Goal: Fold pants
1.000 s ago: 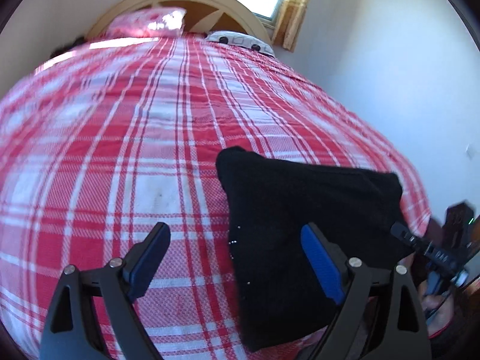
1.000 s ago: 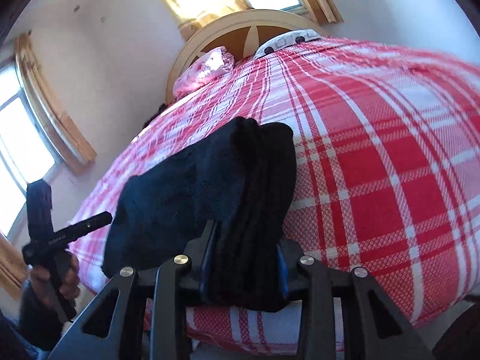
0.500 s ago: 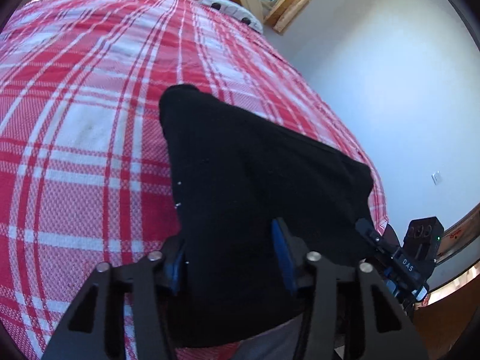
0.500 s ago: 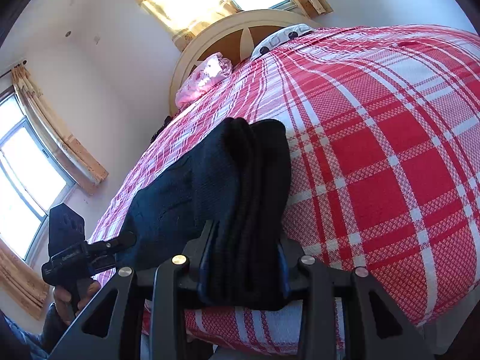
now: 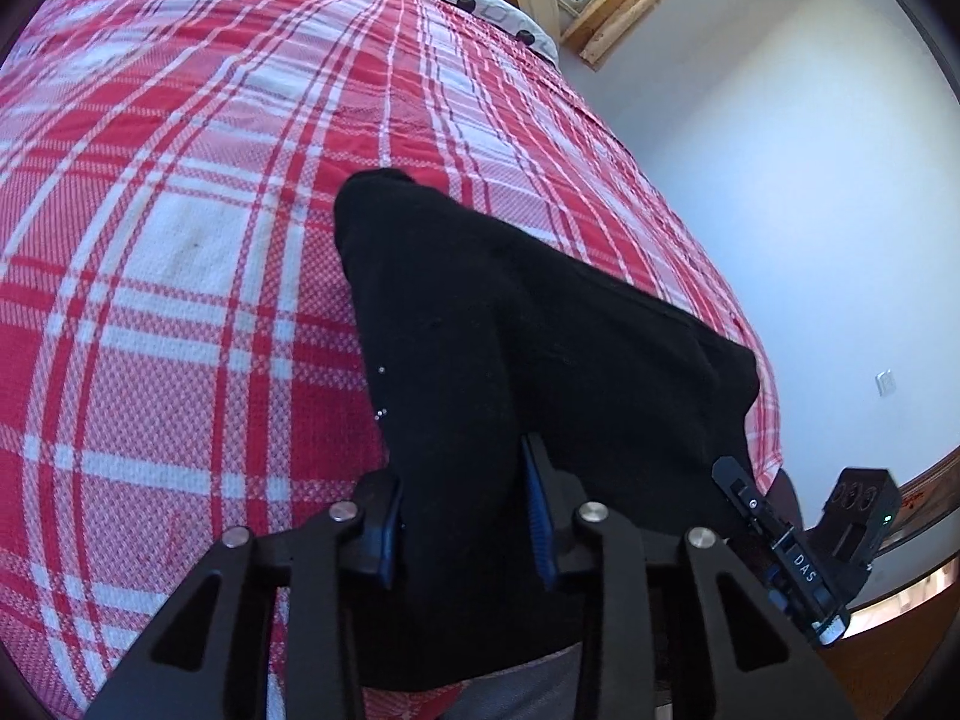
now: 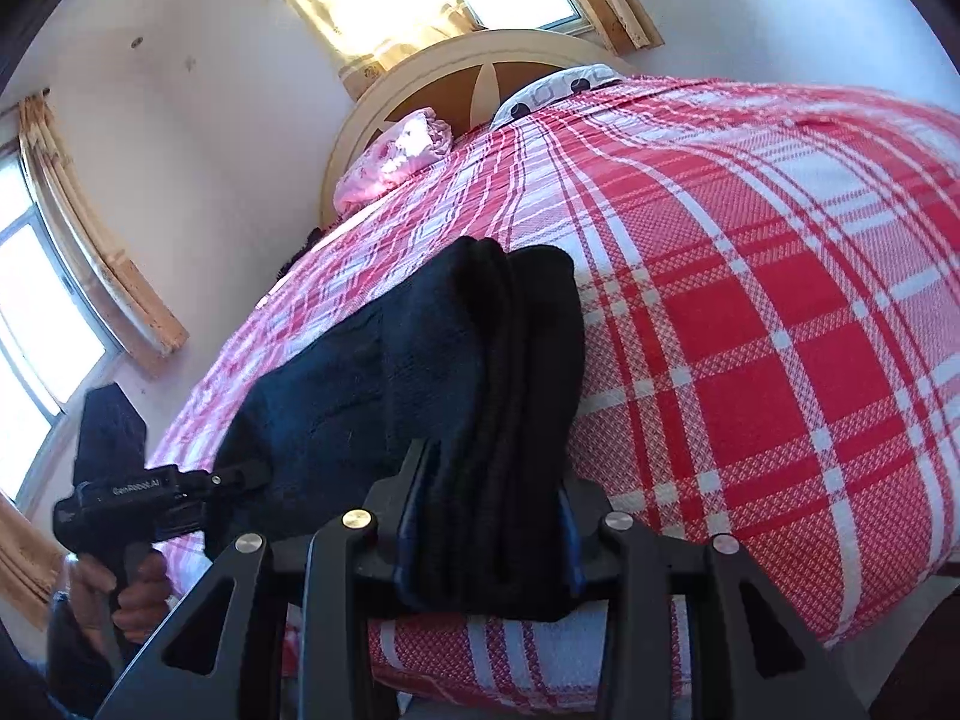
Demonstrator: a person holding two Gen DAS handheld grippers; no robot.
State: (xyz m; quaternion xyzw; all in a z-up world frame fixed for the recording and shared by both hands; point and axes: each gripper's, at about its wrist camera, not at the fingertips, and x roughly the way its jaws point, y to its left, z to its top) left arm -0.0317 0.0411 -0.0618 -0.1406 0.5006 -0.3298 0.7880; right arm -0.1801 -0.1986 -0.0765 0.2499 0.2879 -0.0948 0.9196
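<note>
Black pants (image 5: 528, 348), folded into a thick bundle, lie near the foot edge of a bed with a red and white plaid cover (image 5: 180, 252). My left gripper (image 5: 465, 516) is shut on the near edge of the pants at one end. My right gripper (image 6: 486, 534) is shut on the stacked layers of the pants (image 6: 480, 372) at the other end. The right gripper also shows in the left wrist view (image 5: 798, 558). The left gripper shows in the right wrist view (image 6: 150, 498), held by a hand.
A curved headboard (image 6: 480, 78) and pillows (image 6: 396, 156) stand at the far end of the bed. Windows with wooden frames (image 6: 90, 252) are on the walls. A white wall (image 5: 780, 150) runs beside the bed.
My left gripper was open beside the pants a second ago; it moved onto the near edge and closed on it. My right gripper stayed shut on the pants.
</note>
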